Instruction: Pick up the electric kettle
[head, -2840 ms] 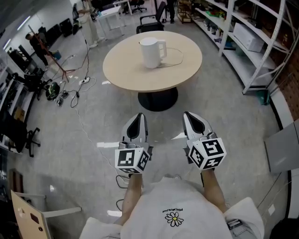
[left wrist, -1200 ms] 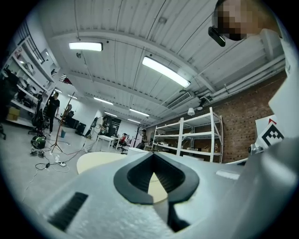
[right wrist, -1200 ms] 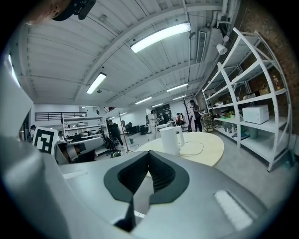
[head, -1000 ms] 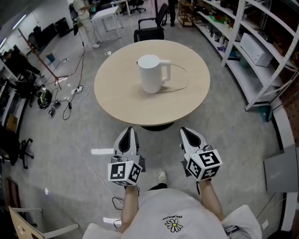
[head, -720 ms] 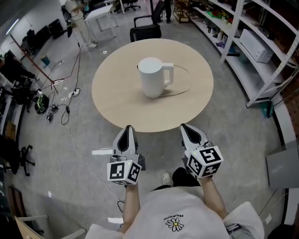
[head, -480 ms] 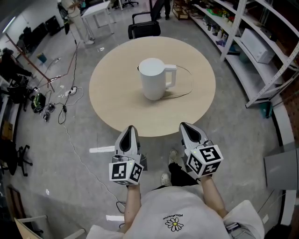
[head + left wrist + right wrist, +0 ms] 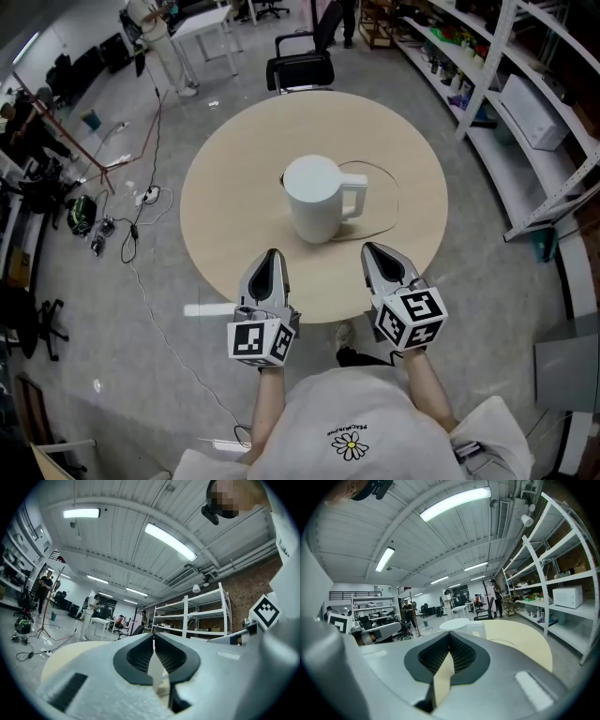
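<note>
Jaws of left gripper (image 7: pixel 273 255) pressed together, empty, right gripper (image 7: pixel 373 249) likewise, kettle (image 7: pixel 315 202) untouched ahead

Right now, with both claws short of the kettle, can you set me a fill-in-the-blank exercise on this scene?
1. The electric kettle stands on the table, whose top is ____ in shape.
2. In the head view, the kettle's handle points toward the picture's ____ side.
3. The left claw and the right claw are both empty, with their jaws ____.

Missing words: round; right; shut
</note>
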Tool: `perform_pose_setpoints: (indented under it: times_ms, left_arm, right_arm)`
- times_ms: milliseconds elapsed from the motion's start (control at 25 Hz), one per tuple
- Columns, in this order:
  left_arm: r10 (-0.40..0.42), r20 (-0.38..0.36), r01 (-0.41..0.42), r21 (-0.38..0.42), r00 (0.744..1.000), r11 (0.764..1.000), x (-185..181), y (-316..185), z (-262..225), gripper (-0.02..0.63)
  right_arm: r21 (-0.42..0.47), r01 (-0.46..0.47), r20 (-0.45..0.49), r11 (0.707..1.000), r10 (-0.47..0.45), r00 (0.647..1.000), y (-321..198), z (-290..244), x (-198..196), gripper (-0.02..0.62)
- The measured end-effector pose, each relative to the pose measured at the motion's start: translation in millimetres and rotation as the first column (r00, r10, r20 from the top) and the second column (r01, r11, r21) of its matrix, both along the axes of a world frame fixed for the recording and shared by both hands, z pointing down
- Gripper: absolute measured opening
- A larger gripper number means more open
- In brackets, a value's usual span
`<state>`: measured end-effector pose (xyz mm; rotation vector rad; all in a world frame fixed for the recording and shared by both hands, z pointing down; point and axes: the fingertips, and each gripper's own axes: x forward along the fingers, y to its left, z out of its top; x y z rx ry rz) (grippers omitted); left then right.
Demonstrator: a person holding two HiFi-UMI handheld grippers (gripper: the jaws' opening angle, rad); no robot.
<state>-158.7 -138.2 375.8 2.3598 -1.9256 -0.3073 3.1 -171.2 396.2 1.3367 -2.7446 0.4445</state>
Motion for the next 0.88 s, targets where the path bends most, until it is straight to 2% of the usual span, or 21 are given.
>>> perform_pose_setpoints:
  times_ms: [120, 280, 320, 400, 520, 640, 760, 880]
  left_arm:
    - [0.017, 0.022, -0.017, 0.014, 1.000, 1.000, 1.0, -37.2, -2.0, 0.051]
    - [0.033, 0.030, -0.032, -0.025, 0.999, 0.999, 3.8, -74.2, 17.6, 0.085]
    - [0.053, 0.023, -0.052, -0.035, 0.998, 0.998, 6.4, -81.8, 23.4, 0.108]
    - [0.103, -0.008, -0.104, -0.051, 0.995, 0.993, 10.6, -94.9, 34.7, 0.196]
    - [0.137, -0.050, -0.141, -0.084, 0.989, 0.986, 9.7, -112.7, 55.1, 0.289]
    - [0.167, -0.036, -0.170, -0.140, 0.985, 0.975, 6.1, -129.0, 75.4, 0.355]
    - [0.203, 0.006, -0.198, -0.178, 0.979, 0.964, 6.2, -139.8, 88.4, 0.371]
    - [0.229, 0.019, -0.223, -0.165, 0.973, 0.961, 6.9, -149.6, 86.0, 0.371]
  right_arm:
    - [-0.002, -0.003, 0.007, 1.000, 0.003, 1.000, -40.8, -0.5, 2.5, 0.005]
    - [-0.017, -0.011, -0.007, 1.000, 0.011, 1.000, -81.0, 14.0, 4.7, 0.005]
    - [-0.020, -0.016, -0.011, 1.000, 0.016, 1.000, -88.7, 17.3, 4.9, 0.005]
    - [-0.023, -0.028, -0.018, 0.999, 0.028, 0.999, -100.5, 21.9, 3.7, 0.005]
    - [-0.029, -0.059, -0.049, 0.998, 0.057, 0.997, -114.6, 31.6, 3.3, 0.106]
    - [-0.037, -0.088, -0.084, 0.995, 0.085, 0.993, -127.0, 43.4, 1.3, 0.138]
    - [-0.049, -0.104, -0.124, 0.993, 0.098, 0.987, -138.0, 56.8, 0.5, 0.146]
    - [-0.061, -0.116, -0.153, 0.991, 0.106, 0.983, -153.3, 67.9, -1.4, 0.164]
